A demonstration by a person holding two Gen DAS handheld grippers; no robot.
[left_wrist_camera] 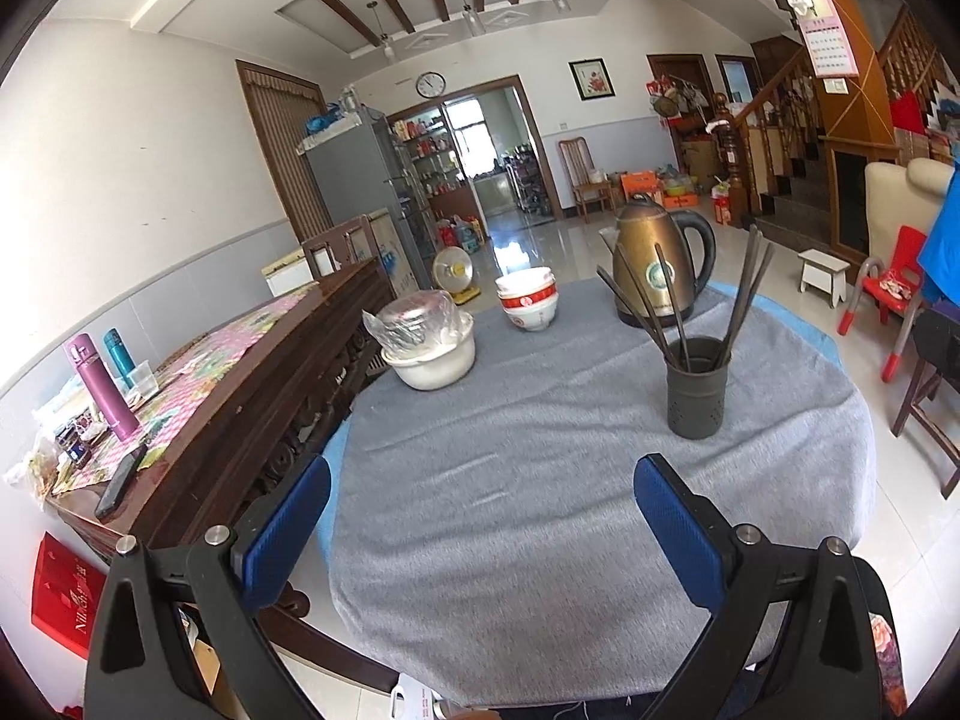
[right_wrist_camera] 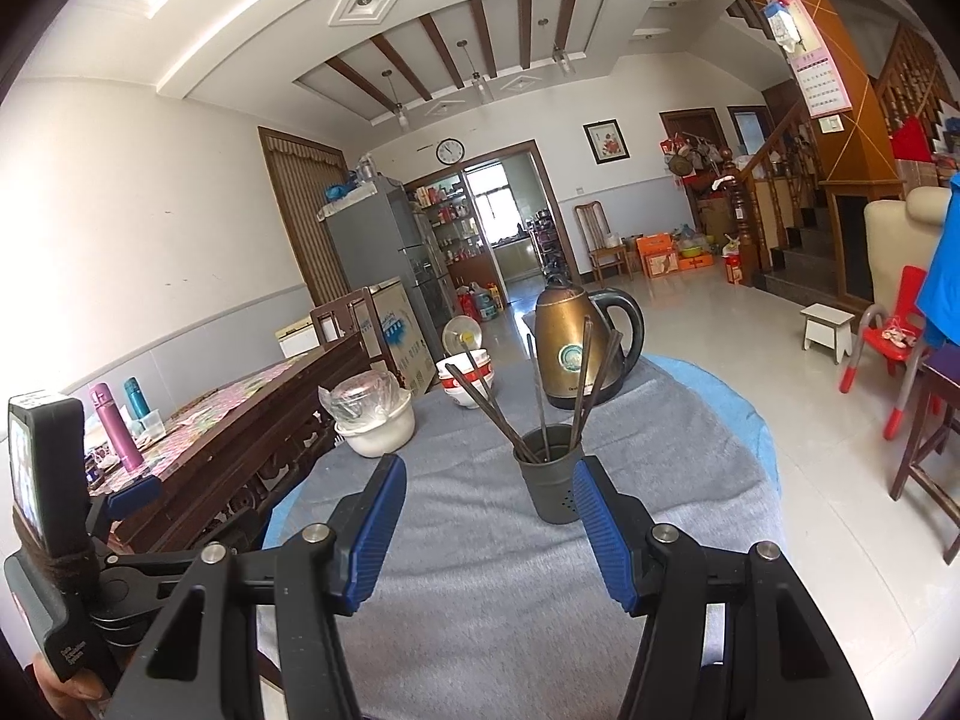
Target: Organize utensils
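Grey tablecloth [left_wrist_camera: 510,480] carries a dark utensil cup [right_wrist_camera: 549,483]; left gripper [left_wrist_camera: 480,516] and right gripper [right_wrist_camera: 486,516] hover tilted downward, jaws apart, empty.

A dark perforated utensil holder [left_wrist_camera: 696,387] stood upright just before the brass kettle [left_wrist_camera: 660,258], several dark chopsticks [left_wrist_camera: 750,294] fanning outward from it.

Kettle [left_wrist_camera: 657,261], stacked bowls [left_wrist_camera: 527,298], covered pot [left_wrist_camera: 427,348] on table [left_wrist_camera: 510,480].
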